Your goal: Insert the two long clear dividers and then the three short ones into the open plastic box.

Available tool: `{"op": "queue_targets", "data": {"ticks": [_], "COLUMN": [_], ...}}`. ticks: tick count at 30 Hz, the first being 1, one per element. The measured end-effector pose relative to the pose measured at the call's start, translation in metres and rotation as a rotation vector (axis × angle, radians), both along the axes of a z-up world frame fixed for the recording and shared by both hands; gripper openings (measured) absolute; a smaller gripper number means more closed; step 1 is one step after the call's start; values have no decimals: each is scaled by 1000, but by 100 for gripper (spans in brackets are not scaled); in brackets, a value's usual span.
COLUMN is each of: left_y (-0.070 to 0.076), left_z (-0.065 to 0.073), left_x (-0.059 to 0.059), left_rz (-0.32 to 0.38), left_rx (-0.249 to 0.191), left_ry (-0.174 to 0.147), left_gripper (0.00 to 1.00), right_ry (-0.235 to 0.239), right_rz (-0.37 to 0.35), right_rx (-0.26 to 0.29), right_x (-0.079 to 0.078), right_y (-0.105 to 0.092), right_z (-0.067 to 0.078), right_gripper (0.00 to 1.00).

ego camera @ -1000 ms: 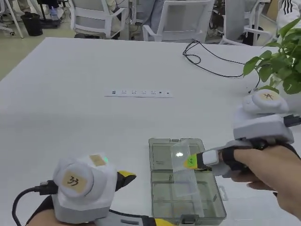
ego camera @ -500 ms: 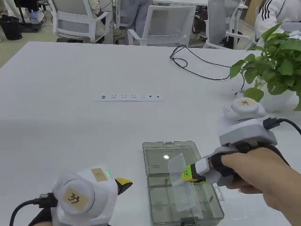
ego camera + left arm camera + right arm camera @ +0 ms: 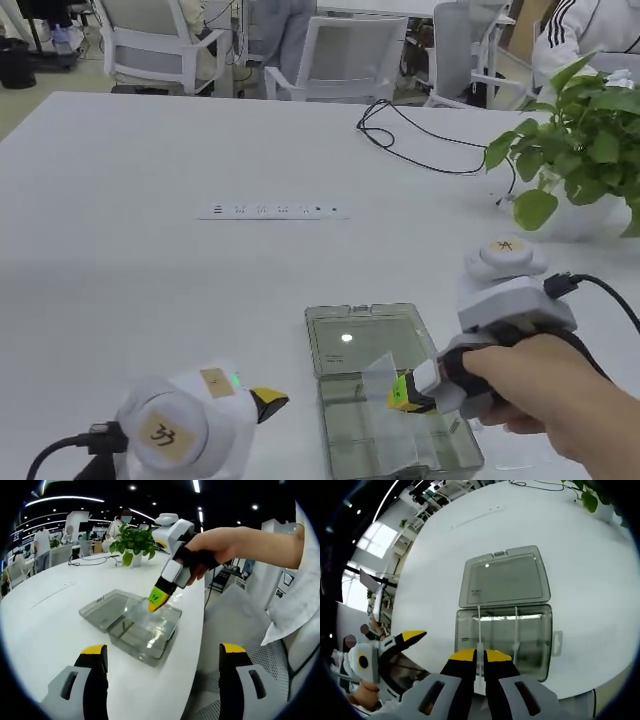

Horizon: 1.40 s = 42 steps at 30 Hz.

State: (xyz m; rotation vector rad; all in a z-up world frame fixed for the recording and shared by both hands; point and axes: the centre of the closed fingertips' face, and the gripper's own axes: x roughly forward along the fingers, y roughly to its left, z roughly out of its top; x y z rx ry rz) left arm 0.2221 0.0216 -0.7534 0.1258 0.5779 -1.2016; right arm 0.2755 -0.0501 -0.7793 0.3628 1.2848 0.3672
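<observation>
The open clear plastic box (image 3: 372, 425) lies near the table's front edge with its lid (image 3: 361, 338) flat behind it. My right gripper (image 3: 400, 393) is shut on a clear divider (image 3: 381, 372) and holds it tilted just above the tray. In the right gripper view the divider (image 3: 479, 656) runs edge-on from the shut jaws into the tray (image 3: 535, 639), and another clear divider (image 3: 515, 630) stands beside it. My left gripper (image 3: 268, 402) is open, left of the box, with nothing in it. In the left gripper view the box (image 3: 131, 625) lies ahead under the right gripper (image 3: 156, 599).
A potted plant (image 3: 575, 140) stands at the right rear, with a black cable (image 3: 420, 140) trailing behind it. A white printed strip (image 3: 272, 210) lies mid-table. A small clear piece (image 3: 557, 643) rests by the tray's right side. Chairs line the far edge.
My right gripper has come nearer and lower with the divider, from over the hinge to over the tray. The left gripper has stayed open left of the box. The head camera has shifted.
</observation>
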Motion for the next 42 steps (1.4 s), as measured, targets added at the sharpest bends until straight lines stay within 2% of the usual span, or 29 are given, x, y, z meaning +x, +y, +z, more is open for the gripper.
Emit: {"op": "queue_targets", "data": {"ticks": [13,20,25,29,35,42], "left_y": [1,2,3,1,1,1], "left_z": [-1,-3,-3,-4,-6,-7], "left_x": [1,2,4,4,3,3], "left_rz": [11,17,22,20,11,17], "left_rx": [-13,-16,-18,-19,-11,-11], "left_ry": [16,25,29,29,30,31], "left_gripper": [93,93,93,93,94,94], "right_ry": [11,7,-14,-31,-73,-98], "right_rz": [24,41,62,87,168,239], "right_rx": [-47,-64,-90,-119,-203,-264], "right_x": [2,4,6,6,8,7], "right_y": [0,1,1,2,5,10], "right_z": [-14,-16,-14,-14,-15,-18], "right_gripper": [7,7,7,7,7,7]}}
